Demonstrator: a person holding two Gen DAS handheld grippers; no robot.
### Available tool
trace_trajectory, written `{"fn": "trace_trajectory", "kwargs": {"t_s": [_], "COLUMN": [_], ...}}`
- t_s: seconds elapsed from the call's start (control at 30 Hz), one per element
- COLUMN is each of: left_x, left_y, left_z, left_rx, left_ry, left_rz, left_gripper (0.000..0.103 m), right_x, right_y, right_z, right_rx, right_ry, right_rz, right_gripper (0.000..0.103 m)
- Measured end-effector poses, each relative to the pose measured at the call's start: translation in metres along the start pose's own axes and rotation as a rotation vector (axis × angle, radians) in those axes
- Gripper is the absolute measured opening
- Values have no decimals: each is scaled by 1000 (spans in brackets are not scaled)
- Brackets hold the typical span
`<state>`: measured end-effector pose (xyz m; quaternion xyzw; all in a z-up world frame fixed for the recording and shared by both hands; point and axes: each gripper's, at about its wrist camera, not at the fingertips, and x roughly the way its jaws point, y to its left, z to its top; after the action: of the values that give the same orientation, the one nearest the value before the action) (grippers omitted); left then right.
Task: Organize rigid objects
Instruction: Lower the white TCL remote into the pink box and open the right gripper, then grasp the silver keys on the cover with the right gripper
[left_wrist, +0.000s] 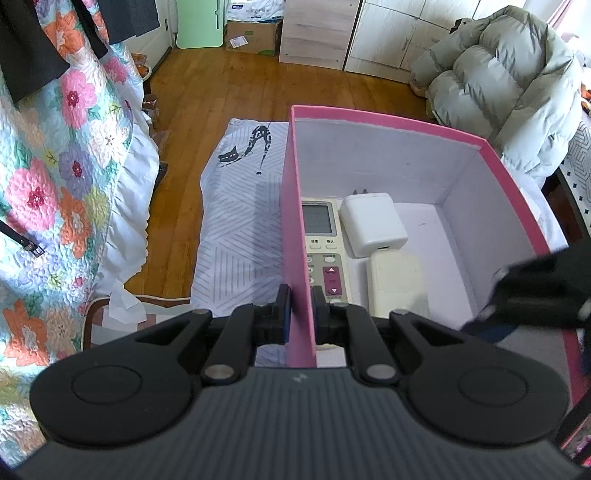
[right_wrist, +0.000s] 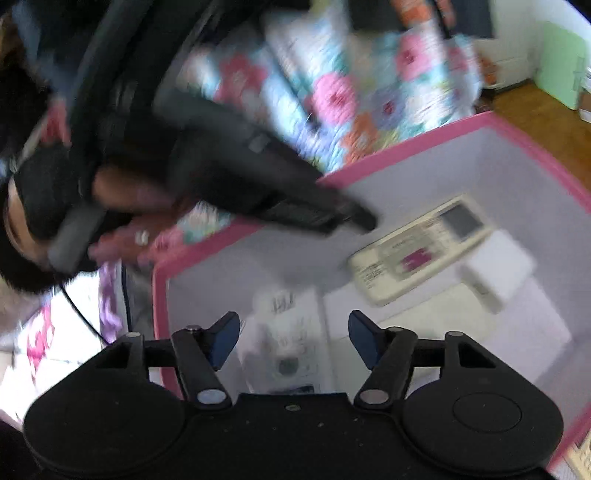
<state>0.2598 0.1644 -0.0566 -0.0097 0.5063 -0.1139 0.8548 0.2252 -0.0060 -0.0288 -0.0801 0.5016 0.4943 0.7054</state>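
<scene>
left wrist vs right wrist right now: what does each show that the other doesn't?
Left wrist only: the left gripper shut on the pink box wall, a grey puffer jacket, wooden floor.

Right wrist only: the right gripper open over a white packet lying in the box, and the person's hand.

Both: the remote control, the white charger, the floral quilt.

Ahead of my left claw I see a surface draped in a pale patterned cloth (left_wrist: 236, 236) with a cat print. The pink box (left_wrist: 295, 221) stands directly on it, its near wall running straight out from the claw. Beyond the cloth's far edge lies the wooden floor (left_wrist: 229, 85).
</scene>
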Motion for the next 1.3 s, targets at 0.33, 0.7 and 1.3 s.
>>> {"fn": "trace_trajectory", "kwargs": {"t_s": [0.33, 0.7, 1.3], "left_x": [1, 0, 6], "left_y": [-6, -12, -11], "left_z": [-3, -9, -11], "left_rx": [25, -2, -52], "left_ry": [-8, -45, -25], "left_rz": [31, 68, 81], "left_gripper": [9, 9, 9], "right_x": [-131, -118, -93], "right_y": [-28, -82, -77], "right_z": [-73, -181, -190], "right_rx": [130, 421, 465], "right_ry": [-242, -263, -404], "right_rz": [-228, -505, -617], "right_gripper": [73, 72, 5]}}
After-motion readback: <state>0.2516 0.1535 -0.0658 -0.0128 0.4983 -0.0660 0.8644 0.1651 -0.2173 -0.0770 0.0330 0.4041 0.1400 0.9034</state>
